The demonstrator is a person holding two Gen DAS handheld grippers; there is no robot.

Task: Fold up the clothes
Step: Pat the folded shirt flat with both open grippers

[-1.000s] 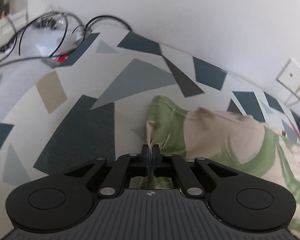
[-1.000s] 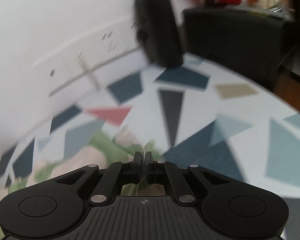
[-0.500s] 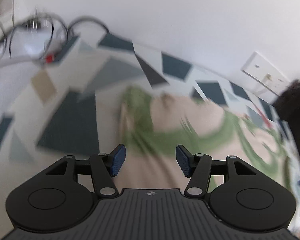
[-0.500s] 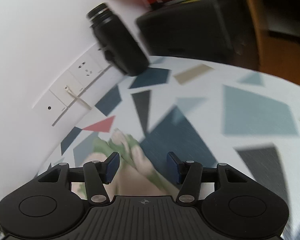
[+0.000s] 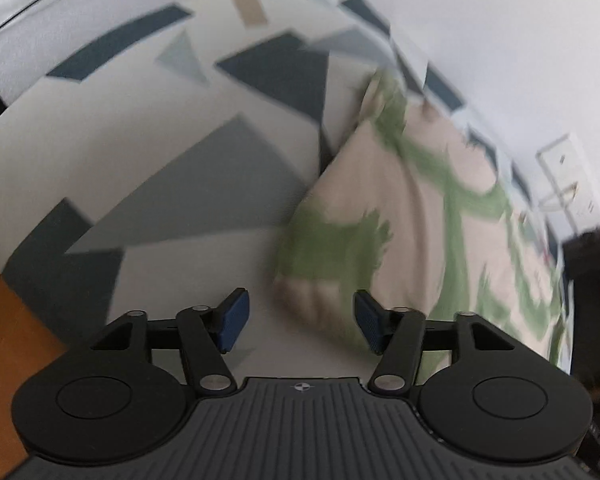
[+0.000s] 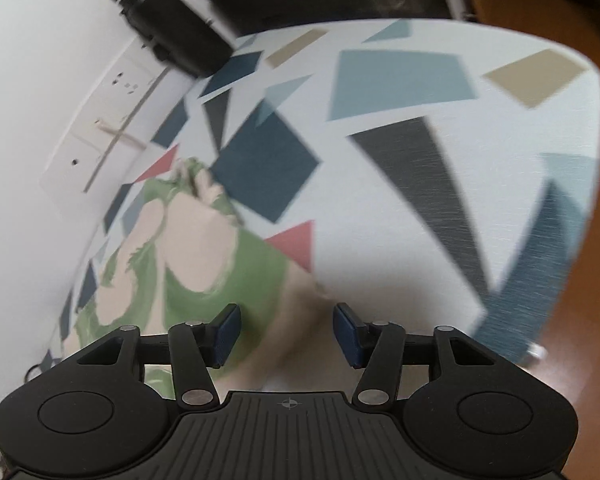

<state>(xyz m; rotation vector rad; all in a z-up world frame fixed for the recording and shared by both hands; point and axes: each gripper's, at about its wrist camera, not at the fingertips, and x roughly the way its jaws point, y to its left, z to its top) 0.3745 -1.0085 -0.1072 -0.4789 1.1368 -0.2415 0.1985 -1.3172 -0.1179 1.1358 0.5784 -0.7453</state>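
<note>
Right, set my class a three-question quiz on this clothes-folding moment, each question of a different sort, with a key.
1. True or false: the left claw is clamped on the cream and green patterned cloth garment.
2. What does the garment lie on? A) bare wooden floor B) tablecloth with coloured geometric shapes C) metal tray
3. Fill in: the right claw stands ___.

Key: 1 false; 2 B; 3 open.

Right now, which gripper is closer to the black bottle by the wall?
Right. The right gripper faces the black bottle across the patterned table. The left gripper sits at the green-and-cream garment, its view showing no bottle clearly.
</note>
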